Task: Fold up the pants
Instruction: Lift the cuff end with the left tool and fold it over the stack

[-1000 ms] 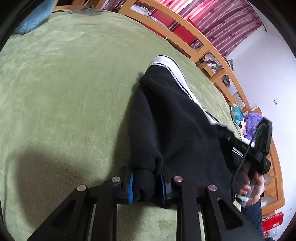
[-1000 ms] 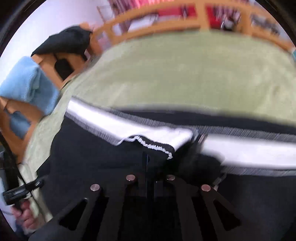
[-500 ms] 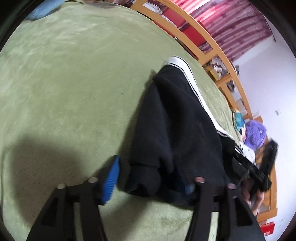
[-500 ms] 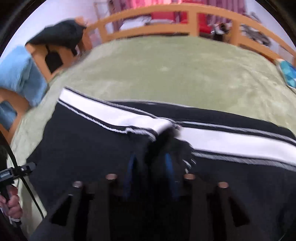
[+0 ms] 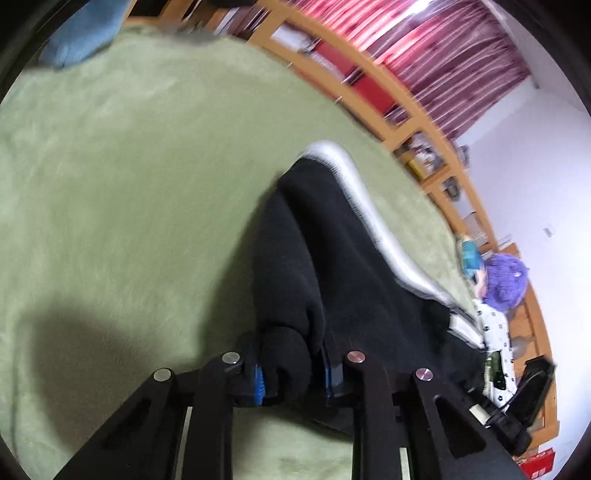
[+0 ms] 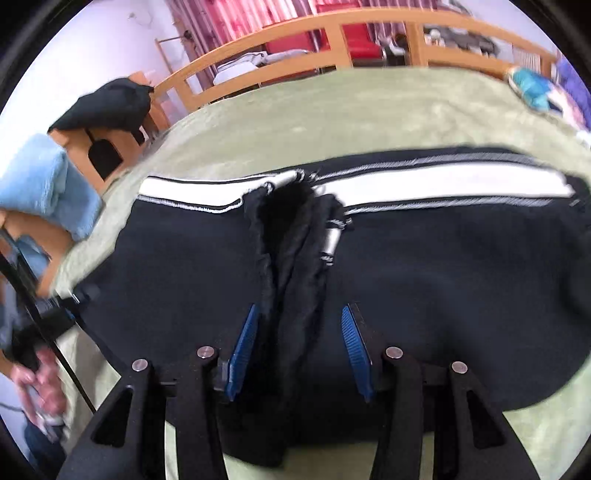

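Green plush blanket (image 5: 122,192) covered the bed, bounded at the far side by a wooden rail (image 6: 332,33) with red striped curtains (image 5: 465,55) behind it. Black pants (image 6: 424,266) with a white side stripe (image 6: 443,184) lay flat on the blanket. In the right wrist view their long axis ran left to right across the frame, with the stripe along the far edge. In the left wrist view the same garment stretched away from the camera toward the rail, its striped edge on the right.

Left gripper (image 5: 293,373) was closed on a bunched fold of the pants, the blue pads (image 5: 258,380) pressing the cloth from both sides. Right gripper (image 6: 299,343) stood with its blue pads (image 6: 242,347) spread apart; a raised ridge of black fabric ran between them, near the left pad and apart from the right one.

A blue towel (image 6: 48,184) hung over a chair at the left, and a purple plush (image 5: 506,280) sat at the bed's far corner. Motion blur softened both views.
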Action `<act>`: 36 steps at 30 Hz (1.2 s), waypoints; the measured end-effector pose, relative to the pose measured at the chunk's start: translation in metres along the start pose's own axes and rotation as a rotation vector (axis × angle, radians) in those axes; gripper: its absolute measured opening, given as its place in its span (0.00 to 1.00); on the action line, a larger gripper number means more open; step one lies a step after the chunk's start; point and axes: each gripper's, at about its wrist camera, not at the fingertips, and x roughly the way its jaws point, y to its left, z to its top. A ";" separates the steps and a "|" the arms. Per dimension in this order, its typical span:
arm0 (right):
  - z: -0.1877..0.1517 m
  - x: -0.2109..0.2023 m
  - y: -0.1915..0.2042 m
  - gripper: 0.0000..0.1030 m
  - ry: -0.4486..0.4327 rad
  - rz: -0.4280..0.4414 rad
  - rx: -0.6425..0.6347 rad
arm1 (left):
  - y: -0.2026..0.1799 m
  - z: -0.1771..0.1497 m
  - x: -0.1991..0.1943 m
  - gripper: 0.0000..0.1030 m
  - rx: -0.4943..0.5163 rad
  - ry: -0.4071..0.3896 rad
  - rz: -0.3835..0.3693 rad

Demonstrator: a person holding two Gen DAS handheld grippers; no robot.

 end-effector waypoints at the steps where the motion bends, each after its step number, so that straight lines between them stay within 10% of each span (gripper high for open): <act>1: -0.001 -0.004 -0.004 0.45 0.001 -0.024 -0.025 | -0.009 0.004 -0.006 0.19 0.024 -0.011 0.004; 20: -0.018 -0.138 -0.136 0.45 -0.174 -0.164 0.161 | -0.255 -0.035 -0.035 0.17 0.458 -0.165 0.023; 36: -0.053 -0.149 -0.249 0.45 -0.213 -0.069 0.361 | -0.396 -0.137 0.083 0.16 0.528 -0.032 -0.098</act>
